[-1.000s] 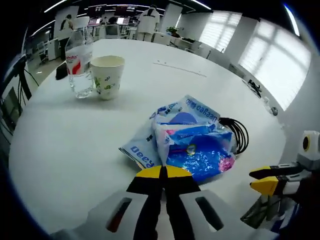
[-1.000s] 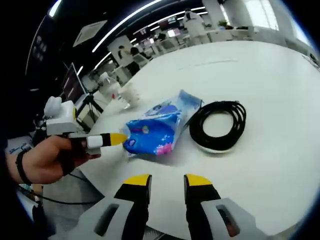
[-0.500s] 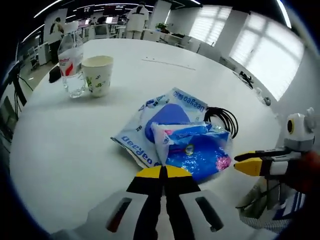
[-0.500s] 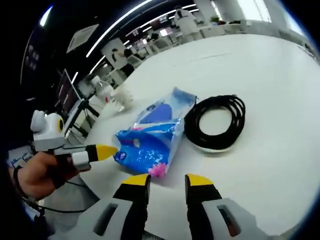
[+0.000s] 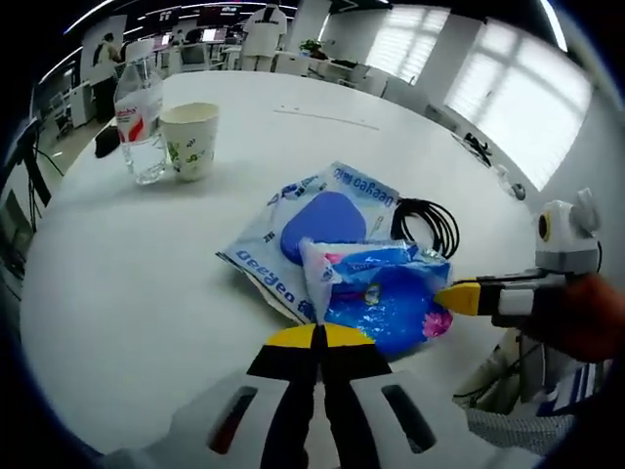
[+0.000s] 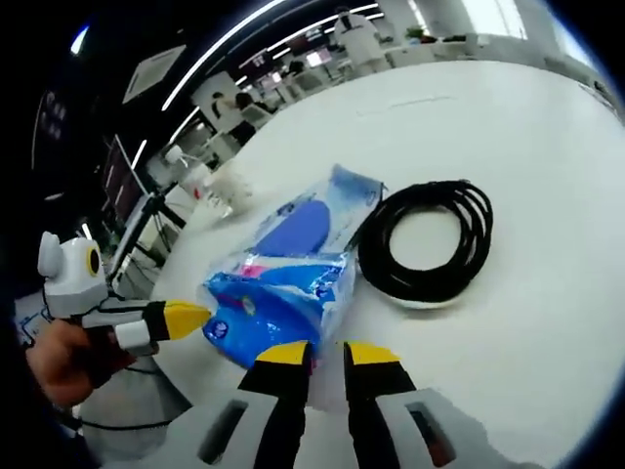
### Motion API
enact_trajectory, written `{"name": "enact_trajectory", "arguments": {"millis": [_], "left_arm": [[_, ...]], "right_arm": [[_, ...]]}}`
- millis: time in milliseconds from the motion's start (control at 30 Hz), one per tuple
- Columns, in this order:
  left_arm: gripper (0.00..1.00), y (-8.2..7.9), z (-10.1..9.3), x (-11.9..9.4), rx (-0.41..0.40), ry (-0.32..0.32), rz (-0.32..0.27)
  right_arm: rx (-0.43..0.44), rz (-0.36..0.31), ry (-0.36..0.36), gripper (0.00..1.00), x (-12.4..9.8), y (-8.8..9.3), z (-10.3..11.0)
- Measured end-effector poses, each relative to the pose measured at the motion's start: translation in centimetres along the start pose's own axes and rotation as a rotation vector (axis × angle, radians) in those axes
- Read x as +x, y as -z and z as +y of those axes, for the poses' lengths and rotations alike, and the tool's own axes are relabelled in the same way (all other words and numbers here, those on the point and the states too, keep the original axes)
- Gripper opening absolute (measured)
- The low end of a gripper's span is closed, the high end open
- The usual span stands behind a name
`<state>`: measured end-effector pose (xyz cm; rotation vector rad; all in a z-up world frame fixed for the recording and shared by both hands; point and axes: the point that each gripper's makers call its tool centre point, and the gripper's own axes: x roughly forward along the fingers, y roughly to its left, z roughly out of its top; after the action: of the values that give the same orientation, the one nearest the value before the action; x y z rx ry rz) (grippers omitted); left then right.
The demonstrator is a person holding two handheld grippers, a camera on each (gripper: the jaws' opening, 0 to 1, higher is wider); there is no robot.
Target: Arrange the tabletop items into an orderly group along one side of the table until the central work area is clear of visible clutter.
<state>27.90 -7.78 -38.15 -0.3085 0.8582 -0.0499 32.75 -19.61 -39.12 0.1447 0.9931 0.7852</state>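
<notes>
A crumpled blue plastic packet [image 5: 386, 298] lies at the near edge of the round white table [image 5: 127, 283], on top of a flat white-and-blue wipes pack [image 5: 317, 220]. My left gripper [image 5: 317, 337] is shut with nothing in it, just short of the packet. My right gripper [image 6: 327, 354] has its jaws close together with a narrow gap, at the edge of the blue packet [image 6: 264, 303]. In the left gripper view, the right gripper [image 5: 459, 297] comes in from the right and its yellow tip touches the packet's edge. A black coiled cable [image 6: 425, 244] lies beside the packs.
A clear water bottle [image 5: 140, 117] and a paper cup [image 5: 190, 140] stand together at the table's far left. The left gripper [image 6: 186, 315], held by a hand [image 6: 59, 357], points at the packet in the right gripper view. Office desks and people stand beyond the table.
The right gripper has moved in to the blue packet's edge and its jaws have narrowed. The left gripper stays shut, and its camera has shifted slightly.
</notes>
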Motion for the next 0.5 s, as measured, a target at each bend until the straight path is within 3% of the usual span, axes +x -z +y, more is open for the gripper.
{"name": "enact_trajectory", "arguments": {"millis": [500], "left_arm": [[0.00, 0.0, 0.5, -1.1, 0.003, -0.015, 0.008]], "right_arm": [[-0.002, -0.021, -0.059, 0.00, -0.1, -1.2, 1.5]]}}
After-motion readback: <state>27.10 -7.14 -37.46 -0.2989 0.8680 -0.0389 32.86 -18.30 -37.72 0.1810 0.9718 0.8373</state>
